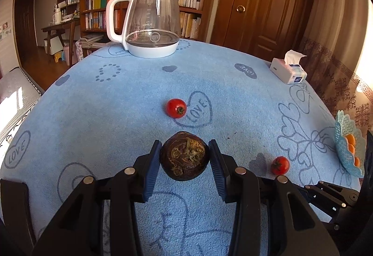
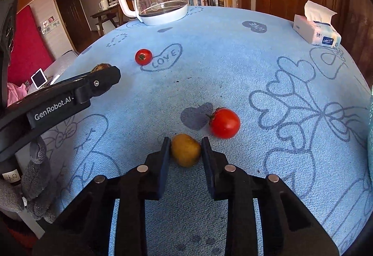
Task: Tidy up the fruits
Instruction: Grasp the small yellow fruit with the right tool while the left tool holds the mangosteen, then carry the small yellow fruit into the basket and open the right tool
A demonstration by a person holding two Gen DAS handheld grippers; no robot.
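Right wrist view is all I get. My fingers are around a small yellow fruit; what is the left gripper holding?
Observer: The left gripper is closed on a dark brown round fruit with a dried, curled stem end facing the camera.
Operator: Where do the fruits go? I see no container.
Observer: A light blue lattice basket sits at the right edge of the table in the left wrist view.
Operator: Anything in it?
Observer: Yes, small orange fruits lie inside.
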